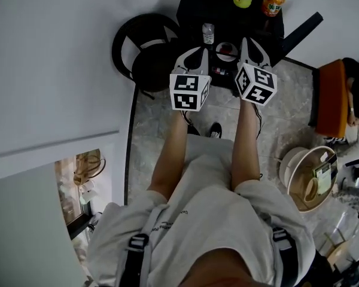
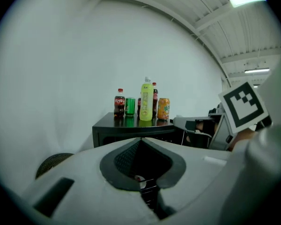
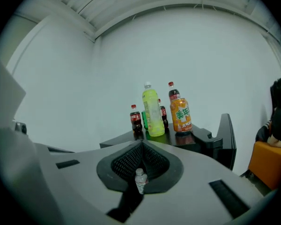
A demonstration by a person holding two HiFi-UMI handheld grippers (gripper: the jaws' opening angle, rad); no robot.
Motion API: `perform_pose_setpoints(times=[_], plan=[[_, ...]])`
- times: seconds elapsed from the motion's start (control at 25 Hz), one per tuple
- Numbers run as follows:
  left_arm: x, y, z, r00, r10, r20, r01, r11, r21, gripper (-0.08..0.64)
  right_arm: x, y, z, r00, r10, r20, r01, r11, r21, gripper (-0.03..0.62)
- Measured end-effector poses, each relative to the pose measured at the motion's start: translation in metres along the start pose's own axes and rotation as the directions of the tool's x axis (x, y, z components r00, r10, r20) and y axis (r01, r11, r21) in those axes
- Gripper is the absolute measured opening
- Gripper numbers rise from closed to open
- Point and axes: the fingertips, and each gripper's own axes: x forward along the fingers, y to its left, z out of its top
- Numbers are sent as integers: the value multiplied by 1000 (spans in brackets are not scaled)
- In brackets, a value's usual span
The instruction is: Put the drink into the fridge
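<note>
- Fingers of your left gripper (image 2: 140, 139) are pressed together, holding nothing.
- Your right gripper (image 3: 141, 143) has its fingers closed too, empty.
- Ahead of both grippers, a cola bottle (image 3: 135, 118), a yellow-green bottle (image 3: 152, 110) and an orange can (image 3: 181, 115) stand on the black tabletop (image 3: 116, 142).

Orange can (image 3: 180, 114), green Chinese characters "美年" legible on its face, cola bottle (image 3: 135, 117), red label with white script too small to read, left marker cube (image 1: 189, 91) and right marker cube (image 1: 255, 84), black-and-white square codes, grey shirt (image 1: 167, 223), small print line, illegible.
</note>
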Motion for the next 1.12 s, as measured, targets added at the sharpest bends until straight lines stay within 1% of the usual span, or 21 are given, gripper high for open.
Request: perform_pose_setpoints(times=[0.08,0.2,0.32,0.36,0.44,0.48,0.56,0.64,0.68,0.8,0.92,1.0,1.12], plan=[[9,0,13,1000,-2,24,2,1000,9,9,9,-7,7,1000,-6,13,6,1000,-3,8],[24,3,28,999,-15,39,15,1000,8,9,28,-10,18,1000,3,22,-2,1000,-22,8],[45,4,44,996,-61,60,60,998,5,9,48,-13,33,999,19,48,-18,999,-34,16],[51,7,48,995,-73,67,73,997,10,9,54,-13,36,998,23,53,-21,999,-44,42],[66,16,55,993,-96,74,95,995,28,9,70,-11,42,998,27,51,-24,997,-68,158],[75,22,60,991,-109,77,106,993,41,9,80,-10,47,999,21,50,-17,997,-79,185],[98,35,75,986,-137,89,131,989,68,9,102,-12,57,999,-15,49,20,994,-109,216],[119,43,96,978,-176,109,168,983,78,9,123,-20,70,996,-75,47,81,987,-140,266],[129,46,106,973,-200,115,191,978,81,9,131,-24,75,993,-107,48,113,983,-146,276],[158,56,128,959,-256,119,245,964,102,9,159,-33,85,984,-176,35,179,971,-160,291],[180,65,139,947,-297,124,278,948,154,9,186,-39,85,974,-228,3,222,948,-230,295],[189,69,141,939,-324,114,300,936,185,8,196,-45,84,965,-262,-6,254,939,-233,293],[198,76,148,931,-347,112,320,925,206,8,201,-49,84,955,-296,-12,286,932,-222,293]])
